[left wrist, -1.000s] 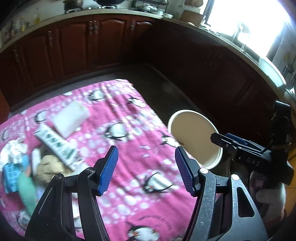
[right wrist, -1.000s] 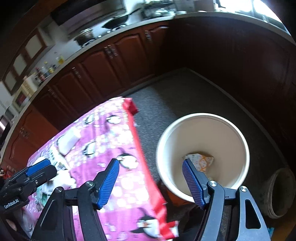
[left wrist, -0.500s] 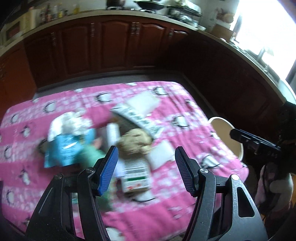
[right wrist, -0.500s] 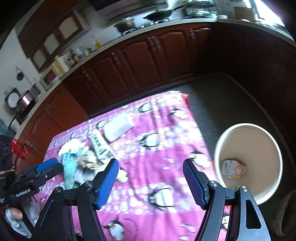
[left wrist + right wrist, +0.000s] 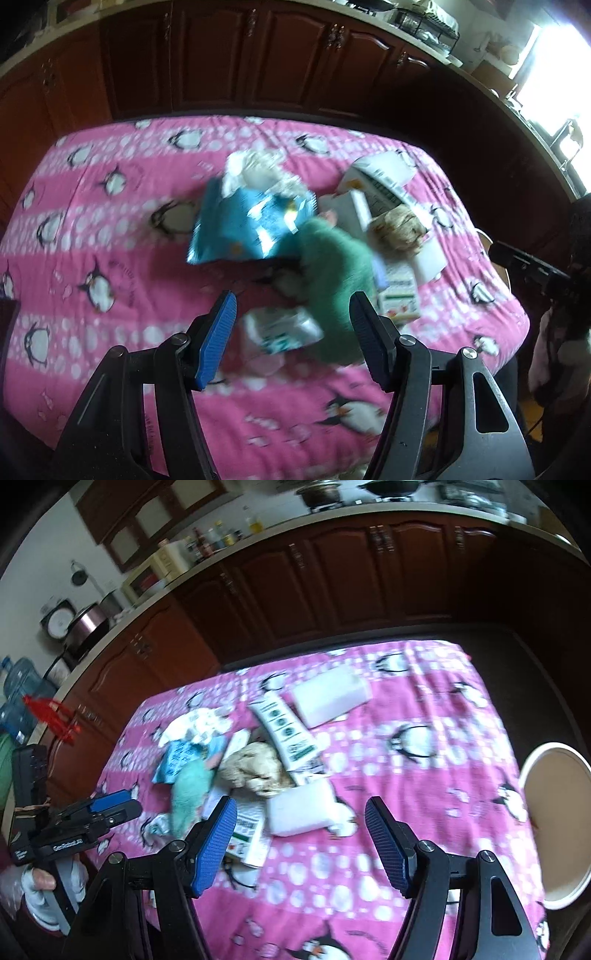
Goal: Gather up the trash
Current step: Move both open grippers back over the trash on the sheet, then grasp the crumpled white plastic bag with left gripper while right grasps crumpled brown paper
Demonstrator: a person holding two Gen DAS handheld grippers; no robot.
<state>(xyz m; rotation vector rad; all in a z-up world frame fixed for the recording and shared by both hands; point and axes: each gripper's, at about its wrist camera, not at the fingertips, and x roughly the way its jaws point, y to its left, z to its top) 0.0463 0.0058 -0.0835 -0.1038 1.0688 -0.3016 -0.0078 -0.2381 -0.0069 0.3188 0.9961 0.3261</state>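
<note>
A pile of trash lies on a pink penguin-print cloth (image 5: 110,229): a blue foil bag (image 5: 247,225), a green crumpled piece (image 5: 336,273), a white-green wrapper (image 5: 284,328), a brown crumpled wad (image 5: 255,768), a white box (image 5: 299,808) and a long white-green carton (image 5: 288,731). My left gripper (image 5: 291,332) is open and empty, hovering over the white-green wrapper. My right gripper (image 5: 303,845) is open and empty, just in front of the white box. A cream bin (image 5: 554,827) stands on the floor right of the table.
Dark wooden cabinets (image 5: 332,579) ring the room. A second flat white box (image 5: 328,698) lies at the far side of the pile. The left gripper shows in the right wrist view (image 5: 81,827), and the right gripper's body in the left wrist view (image 5: 532,269).
Both grippers swung left from the bin toward the trash pile. The left one now hovers over the pile; the bin has slid to the right edge of the right view.
</note>
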